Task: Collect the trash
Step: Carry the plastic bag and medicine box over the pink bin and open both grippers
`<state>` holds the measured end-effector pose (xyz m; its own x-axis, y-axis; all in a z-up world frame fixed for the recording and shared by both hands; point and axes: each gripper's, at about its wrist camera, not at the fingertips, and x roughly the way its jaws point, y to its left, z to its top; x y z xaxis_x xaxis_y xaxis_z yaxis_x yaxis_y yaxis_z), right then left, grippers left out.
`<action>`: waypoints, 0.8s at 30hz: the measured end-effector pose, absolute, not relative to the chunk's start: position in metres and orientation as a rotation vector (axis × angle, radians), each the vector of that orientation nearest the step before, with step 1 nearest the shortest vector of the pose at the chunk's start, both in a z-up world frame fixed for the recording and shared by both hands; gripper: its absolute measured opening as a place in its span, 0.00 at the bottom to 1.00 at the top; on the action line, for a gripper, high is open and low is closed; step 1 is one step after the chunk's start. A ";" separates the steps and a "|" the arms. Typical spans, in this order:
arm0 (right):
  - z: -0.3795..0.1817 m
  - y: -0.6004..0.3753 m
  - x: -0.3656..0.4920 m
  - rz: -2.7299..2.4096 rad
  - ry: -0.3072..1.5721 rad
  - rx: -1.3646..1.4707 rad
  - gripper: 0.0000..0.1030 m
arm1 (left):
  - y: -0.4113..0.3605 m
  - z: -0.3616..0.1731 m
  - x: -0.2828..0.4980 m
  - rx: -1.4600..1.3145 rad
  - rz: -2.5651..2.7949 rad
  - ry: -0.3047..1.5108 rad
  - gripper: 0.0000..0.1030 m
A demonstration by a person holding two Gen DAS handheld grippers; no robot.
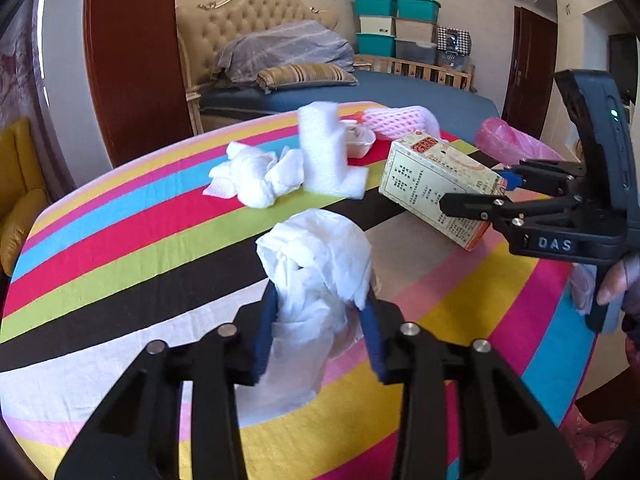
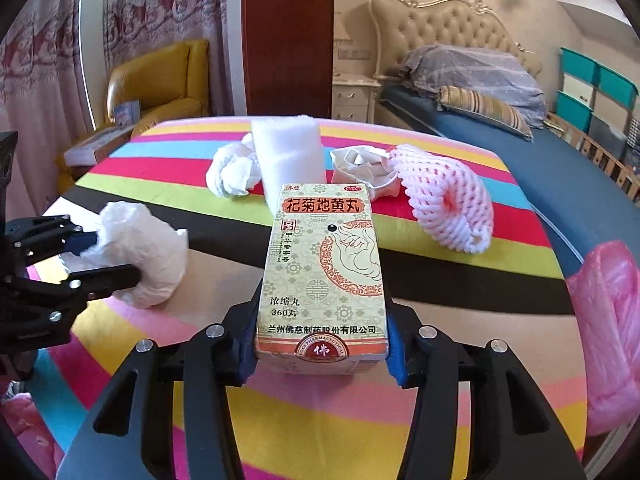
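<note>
Crumpled tissue (image 1: 316,276) gripped by left gripper (image 1: 316,344), medicine box (image 2: 324,272) clamped by right gripper (image 2: 320,356); pickup done, carry to pink bag (image 2: 608,328) needed next.

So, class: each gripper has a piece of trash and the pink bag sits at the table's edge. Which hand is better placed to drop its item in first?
Probably the right. The right gripper holds the box, and the pink bag lies on its side. The left gripper, clamping the tissue, is further away.

Beyond the striped tablecloth (image 2: 460,280) — bed (image 2: 560,176), yellow armchair (image 2: 160,80).
</note>
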<state>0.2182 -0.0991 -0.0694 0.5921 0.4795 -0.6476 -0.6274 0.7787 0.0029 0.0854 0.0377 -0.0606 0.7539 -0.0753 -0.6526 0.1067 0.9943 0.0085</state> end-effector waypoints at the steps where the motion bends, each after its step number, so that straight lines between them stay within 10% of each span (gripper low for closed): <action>1: -0.069 -0.102 0.214 0.647 0.672 -0.225 0.46 | 0.037 -0.060 0.084 0.038 -0.100 0.705 0.36; 24: -0.028 -0.162 0.133 0.581 0.464 -0.117 0.46 | -0.022 -0.023 0.049 0.075 -0.049 0.438 0.35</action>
<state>0.1327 -0.1617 -0.0277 0.7362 0.5022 -0.4537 -0.5539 0.8323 0.0225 0.0488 -0.0218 -0.0230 0.9046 -0.0310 -0.4251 0.0632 0.9961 0.0620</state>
